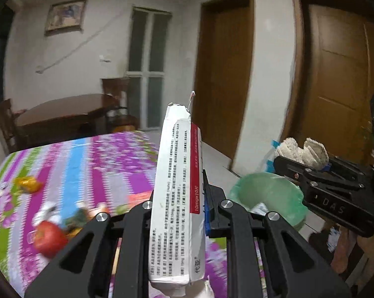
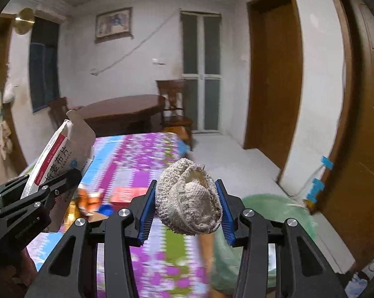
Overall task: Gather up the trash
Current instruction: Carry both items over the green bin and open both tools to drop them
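Big picture first: the table (image 1: 70, 164) with its striped purple floral cloth fills the near left of the left wrist view and runs away toward the far dark wooden dining table (image 2: 122, 110). Off the table's right edge, low and near, sits the bin lined with a pale green bag (image 1: 269, 198), its mouth open upward; in the right wrist view it shows near right, partly behind the finger.

Now the left gripper (image 1: 179, 213): jaws clamped on a white medicine box (image 1: 179, 196) with a red stripe, held upright above the near table edge, its torn top flap pointing up. From the right wrist camera that same box leans at the left, flap open, well above the cloth.

The right gripper (image 2: 188, 207) is closed on a crumpled grey-white knitted cloth wad (image 2: 189, 198), squeezed between the blue pads (image 2: 145, 213), held in the air above the table's near right edge, just beside the green bag. The left view catches that wad at the right, above and just beyond the bin.

Down on the cloth, blurred: a red apple (image 1: 49, 238) at the near left, a red-and-white flat carton (image 2: 129, 195) further in, a yellow wrapper (image 1: 27, 183) toward the left edge, and small scraps I cannot make out between them
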The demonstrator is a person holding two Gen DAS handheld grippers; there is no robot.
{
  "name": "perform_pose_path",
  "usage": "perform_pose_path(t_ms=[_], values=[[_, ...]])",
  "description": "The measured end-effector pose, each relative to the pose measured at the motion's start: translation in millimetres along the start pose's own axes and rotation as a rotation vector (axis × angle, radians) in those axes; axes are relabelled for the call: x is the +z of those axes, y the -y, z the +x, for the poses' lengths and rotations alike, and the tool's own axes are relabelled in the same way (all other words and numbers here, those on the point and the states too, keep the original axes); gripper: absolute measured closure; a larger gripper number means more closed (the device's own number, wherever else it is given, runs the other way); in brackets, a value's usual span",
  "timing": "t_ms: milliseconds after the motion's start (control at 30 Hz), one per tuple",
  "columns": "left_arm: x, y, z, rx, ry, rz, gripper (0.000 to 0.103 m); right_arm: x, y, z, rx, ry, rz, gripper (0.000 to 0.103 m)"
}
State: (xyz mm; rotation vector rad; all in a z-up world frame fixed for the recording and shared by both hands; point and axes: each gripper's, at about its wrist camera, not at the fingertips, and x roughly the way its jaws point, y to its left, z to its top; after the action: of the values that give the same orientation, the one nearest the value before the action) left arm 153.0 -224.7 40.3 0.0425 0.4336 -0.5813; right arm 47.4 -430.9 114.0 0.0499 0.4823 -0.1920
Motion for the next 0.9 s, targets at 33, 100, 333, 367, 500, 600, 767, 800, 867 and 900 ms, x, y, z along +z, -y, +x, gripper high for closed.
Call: perform_pose_path(t_ms=[33,100,333,367,500,600,767,800,867,900], values=[[3.1,10.4,12.1,-0.024,-0.016,0.01,0.087,1.4,16.5,5.9,-0.015,-0.021,0.014,0.056],[6.0,23.5,29.5,-0.064,-0.045,0.021,0.087,1.0,47.3,17.8,-0.043,-0.062,0.033,0.056],[10.7,71.8,106.2,-0.21,-0.194,0.043,0.087,-11.3,144.4,68.3,-0.098,-0.213,0.111,0.056],[10.1,78.9,121.3,-0.226,-0.227,0.046,0.087,-13.9,157.9,77.8,-0.088,-0.246,0.131,0.056],[5.8,102.3,163.4,-0.26,-0.32,0.054,0.087,-25.8,198.2,114.4,-0.097,-0.339,0.165,0.056],[1.1,115.2,195.0,-0.291,-0.394,0.049,0.087,-35.5,214.6,139.8,-0.092,-0.396,0.179,0.056],[-9.5,121.6,246.8,-0.309,-0.492,0.005,0.087,-59.5,233.2,173.9,-0.096,-0.456,0.203,0.056],[-11.4,122.8,253.8,-0.306,-0.502,0.002,0.087,-64.8,238.2,178.7,-0.095,-0.464,0.211,0.057],[-15.5,126.9,262.4,-0.305,-0.517,0.006,0.087,-77.4,238.7,183.1,-0.086,-0.474,0.226,0.056],[-17.6,128.8,266.2,-0.307,-0.525,0.008,0.087,-81.7,237.8,186.0,-0.085,-0.478,0.227,0.056]])
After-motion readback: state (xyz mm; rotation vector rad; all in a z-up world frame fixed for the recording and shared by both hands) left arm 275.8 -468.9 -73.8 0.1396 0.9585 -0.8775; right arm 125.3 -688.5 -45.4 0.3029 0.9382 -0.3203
